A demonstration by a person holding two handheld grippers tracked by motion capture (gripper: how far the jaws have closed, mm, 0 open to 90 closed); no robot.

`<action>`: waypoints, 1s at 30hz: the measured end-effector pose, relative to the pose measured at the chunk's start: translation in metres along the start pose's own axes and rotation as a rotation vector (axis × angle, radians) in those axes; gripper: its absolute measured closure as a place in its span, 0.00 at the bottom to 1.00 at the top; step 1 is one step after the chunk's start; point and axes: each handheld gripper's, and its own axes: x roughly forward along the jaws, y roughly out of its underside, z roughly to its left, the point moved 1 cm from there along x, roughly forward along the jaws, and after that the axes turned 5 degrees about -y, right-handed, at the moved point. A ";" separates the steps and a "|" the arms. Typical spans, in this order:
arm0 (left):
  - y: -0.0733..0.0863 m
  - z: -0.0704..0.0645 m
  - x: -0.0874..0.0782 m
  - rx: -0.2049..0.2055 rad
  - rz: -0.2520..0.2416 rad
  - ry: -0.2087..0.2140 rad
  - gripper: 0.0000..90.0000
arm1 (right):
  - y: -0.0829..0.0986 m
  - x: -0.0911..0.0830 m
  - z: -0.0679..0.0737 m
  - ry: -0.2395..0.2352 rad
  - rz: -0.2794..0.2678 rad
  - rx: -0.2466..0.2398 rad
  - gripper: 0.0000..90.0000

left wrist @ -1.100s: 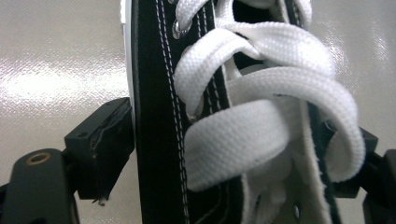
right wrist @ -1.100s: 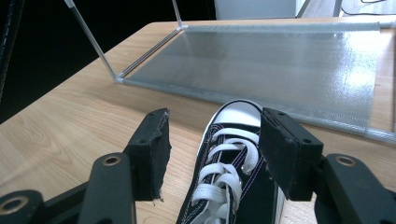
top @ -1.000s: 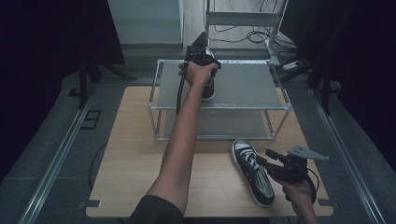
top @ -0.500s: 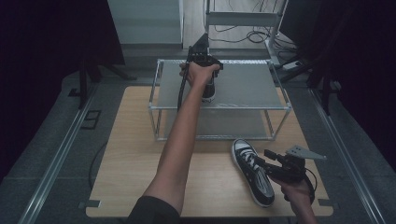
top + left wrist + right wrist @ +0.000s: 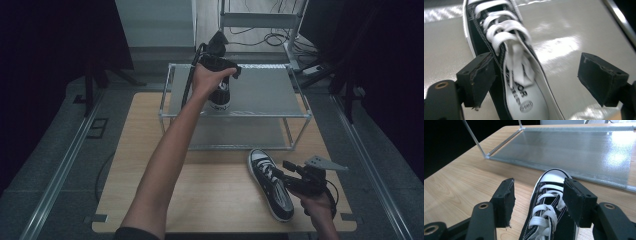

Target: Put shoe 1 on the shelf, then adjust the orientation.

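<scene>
A wooden counter (image 5: 165, 195) carries a two-tier metal shoe rack (image 5: 260, 95) along its far half, with two black-and-white lace-up sneakers in play: one on the rack's top shelf and one on the bare wood in front of it. The shelf sneaker (image 5: 220, 95) sits near the shelf's left end under the outstretched left arm, and the left gripper (image 5: 541, 75) has its jaws spread wide, one pad against the shoe's side by the laces and the other well clear over bare shelf; this looks like a shoe already set down, not one being pinched. The counter sneaker (image 5: 271, 183) lies just in front of the rack's right half, its long axis running from the toe, which points toward the rack, back toward the person at a slight slant to the right. The right gripper (image 5: 537, 200) hovers directly over its laced middle, jaws apart and straddling the shoe across its width, so the gripper's line matches the shoe's long axis. Judging from that, the right hand is by far the nearer one for this sneaker, and the next move likely calls for closing across the shoe, then lifting it forward to the rack.
</scene>
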 end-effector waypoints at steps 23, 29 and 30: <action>0.103 0.034 -0.064 0.236 -0.095 0.224 0.22 | 0.015 0.002 0.033 -0.072 0.092 -0.103 0.84; 0.125 0.037 -0.071 0.251 -0.113 0.259 0.22 | 0.024 0.000 0.045 -0.083 0.120 -0.127 0.94; 0.128 0.038 -0.072 0.253 -0.116 0.266 0.22 | 0.024 0.000 0.045 -0.083 0.120 -0.127 0.94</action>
